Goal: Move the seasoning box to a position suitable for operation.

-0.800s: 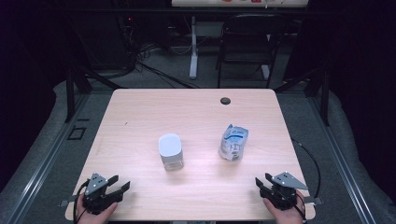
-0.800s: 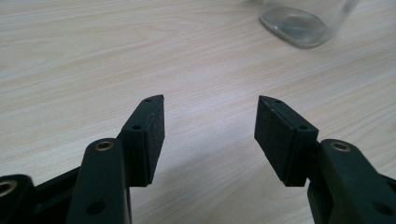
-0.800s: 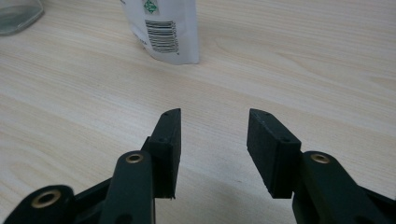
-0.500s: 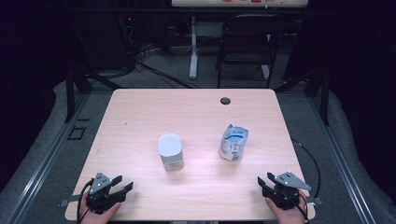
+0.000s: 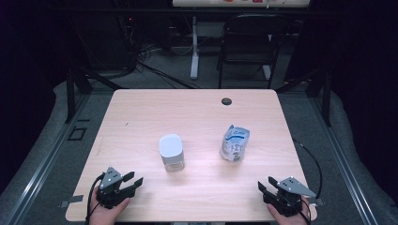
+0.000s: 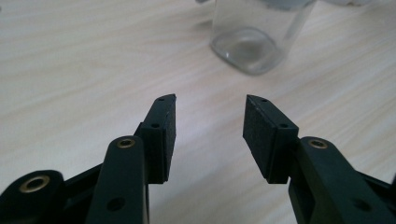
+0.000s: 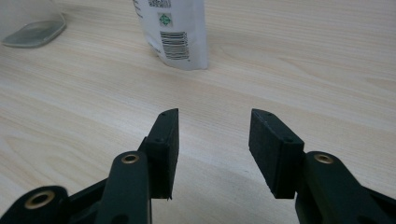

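A clear square jar (image 5: 171, 152) with a pale lid stands near the table's middle. To its right stands a blue and white pouch (image 5: 234, 143). My left gripper (image 5: 133, 179) rests at the front left corner, open and empty, aimed toward the jar. In the left gripper view the jar's glass base (image 6: 247, 49) lies beyond the open left gripper (image 6: 210, 100). My right gripper (image 5: 266, 183) sits at the front right corner, open and empty. In the right gripper view the pouch (image 7: 175, 32) with its barcode stands ahead of the open right gripper (image 7: 214, 114), the jar (image 7: 32, 28) at far left.
The light wooden table (image 5: 141, 117) has a dark round grommet (image 5: 226, 101) near its far edge. A black chair (image 5: 246, 51) and cables stand on the floor behind. A hand (image 5: 105, 211) holds each gripper at the front edge.
The left gripper has edged slightly to the right and up the table. The right gripper, jar and pouch have kept still.
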